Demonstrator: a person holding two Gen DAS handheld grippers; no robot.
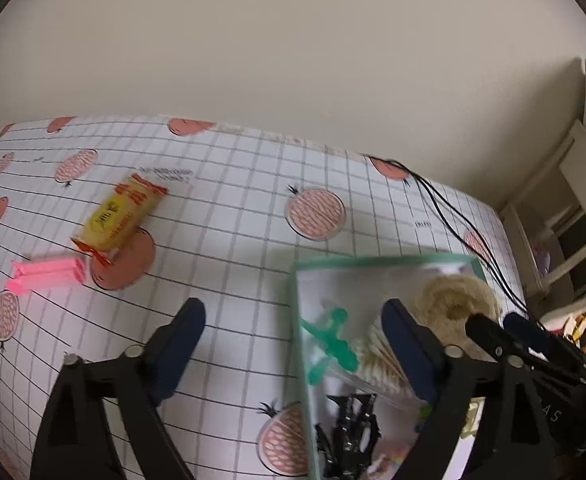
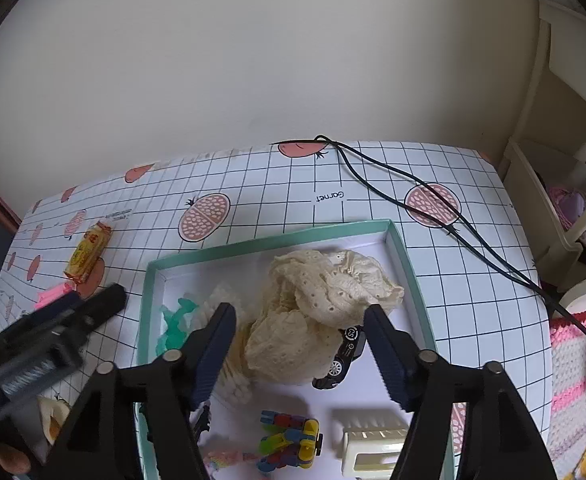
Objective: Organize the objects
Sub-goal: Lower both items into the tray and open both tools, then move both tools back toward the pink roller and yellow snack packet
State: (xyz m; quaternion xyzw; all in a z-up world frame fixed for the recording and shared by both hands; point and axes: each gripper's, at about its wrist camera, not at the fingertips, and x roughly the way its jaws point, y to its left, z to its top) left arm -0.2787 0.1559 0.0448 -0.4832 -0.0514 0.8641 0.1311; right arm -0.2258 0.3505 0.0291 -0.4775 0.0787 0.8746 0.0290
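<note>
Gridded tablecloth (image 2: 373,168); cream cloth (image 2: 325,308) lies between the open right tool (image 2: 299,332).

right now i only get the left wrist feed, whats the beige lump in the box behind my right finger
Observer: A crumpled cream lace cloth, lying mid-box in the teal-rimmed box.
Operator: anything under it
Observer: A black toy car pokes out from under its right edge.
Operator: whats in the near end of the box, my fingers block it
Observer: A multicoloured block toy and a cream slotted plastic piece beside it.
Operator: is the right gripper holding something
Observer: No, the right gripper is open above the cloth, nothing between its fingers.
</note>
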